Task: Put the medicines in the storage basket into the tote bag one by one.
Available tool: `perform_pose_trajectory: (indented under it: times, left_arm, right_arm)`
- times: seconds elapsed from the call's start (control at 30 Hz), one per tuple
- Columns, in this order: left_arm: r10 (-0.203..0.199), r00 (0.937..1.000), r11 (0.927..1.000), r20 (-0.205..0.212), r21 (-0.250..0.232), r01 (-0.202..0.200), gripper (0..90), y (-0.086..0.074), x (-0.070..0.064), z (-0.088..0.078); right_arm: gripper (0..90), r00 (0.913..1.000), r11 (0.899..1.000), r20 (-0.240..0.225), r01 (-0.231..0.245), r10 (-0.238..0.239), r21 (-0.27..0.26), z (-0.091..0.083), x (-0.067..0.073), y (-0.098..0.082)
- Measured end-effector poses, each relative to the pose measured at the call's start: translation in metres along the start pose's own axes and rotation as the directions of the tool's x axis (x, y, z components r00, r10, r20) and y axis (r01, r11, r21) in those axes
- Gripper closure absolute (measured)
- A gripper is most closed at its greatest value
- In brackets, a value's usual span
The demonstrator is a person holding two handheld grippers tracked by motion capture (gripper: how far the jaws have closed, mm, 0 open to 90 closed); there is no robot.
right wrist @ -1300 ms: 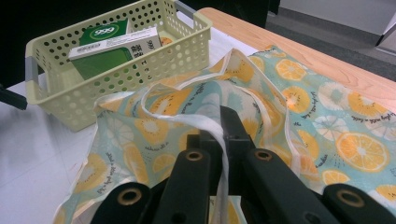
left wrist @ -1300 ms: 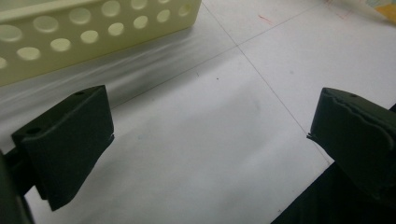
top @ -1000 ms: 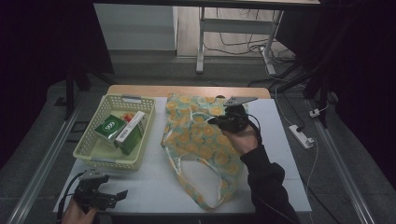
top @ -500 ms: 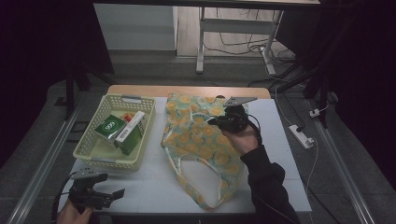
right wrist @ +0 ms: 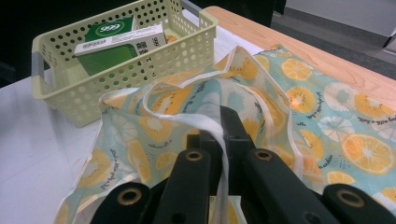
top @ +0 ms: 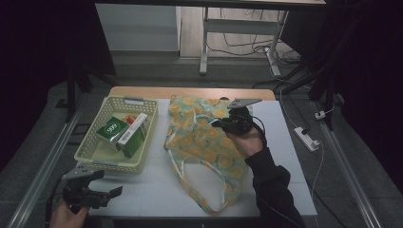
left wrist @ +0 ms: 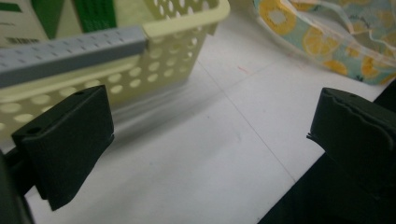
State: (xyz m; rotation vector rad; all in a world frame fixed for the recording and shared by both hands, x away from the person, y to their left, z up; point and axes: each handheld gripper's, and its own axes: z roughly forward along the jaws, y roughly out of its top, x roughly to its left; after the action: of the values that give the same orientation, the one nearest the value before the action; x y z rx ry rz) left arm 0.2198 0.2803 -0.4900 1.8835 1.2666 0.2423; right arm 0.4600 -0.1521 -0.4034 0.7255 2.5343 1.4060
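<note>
A white power strip (top: 306,138) lies on the grey floor at the right of the frame, and cables (top: 240,47) trail beneath a metal frame at upper centre.

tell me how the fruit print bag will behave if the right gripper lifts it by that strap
The bag lies flat and rumpled on the table, so it is probably thin, floppy cloth that will sag and drape. It looks empty, so likely light. The right gripper is shut on a narrow white strap, which may slide through.
</note>
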Motion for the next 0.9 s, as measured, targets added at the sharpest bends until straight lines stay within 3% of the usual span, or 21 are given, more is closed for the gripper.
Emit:
perform_pose_trajectory:
  times: [0.17, 0.37, 0.63, 0.73, 0.9]
  left_arm:
    - [-0.009, 0.9999, 0.9995, -0.013, -0.03, 0.009, 0.0, 0.006, 0.005, -0.004]
    - [-0.021, 0.9998, 0.9984, 0.008, -0.052, 0.021, 0.0, 0.013, 0.013, -0.006]
    - [0.006, 0.9992, 0.9989, -0.041, -0.047, -0.008, 0.0, 0.024, 0.021, -0.005]
    - [0.024, 0.9989, 0.9972, -0.041, -0.069, -0.027, 0.0, 0.028, 0.024, -0.003]
    - [0.044, 0.997, 0.9967, -0.063, -0.065, -0.048, 0.0, 0.035, 0.03, -0.001]
  right_arm:
    - [89.4, 1.0, 1.0, 0.001, -0.003, 0.003, -0.003, -0.001, -0.001, 0.0]
    - [89.4, 1.0, 1.0, -0.002, -0.004, 0.004, -0.003, -0.002, -0.001, 0.0]
    - [89.4, 1.0, 1.0, -0.003, -0.001, 0.001, 0.0, -0.001, -0.001, 0.0]
    - [89.4, 1.0, 1.0, -0.002, -0.001, 0.001, -0.001, -0.001, -0.001, 0.0]
    - [89.4, 1.0, 1.0, -0.002, 0.005, -0.005, 0.001, -0.001, 0.0, 0.001]
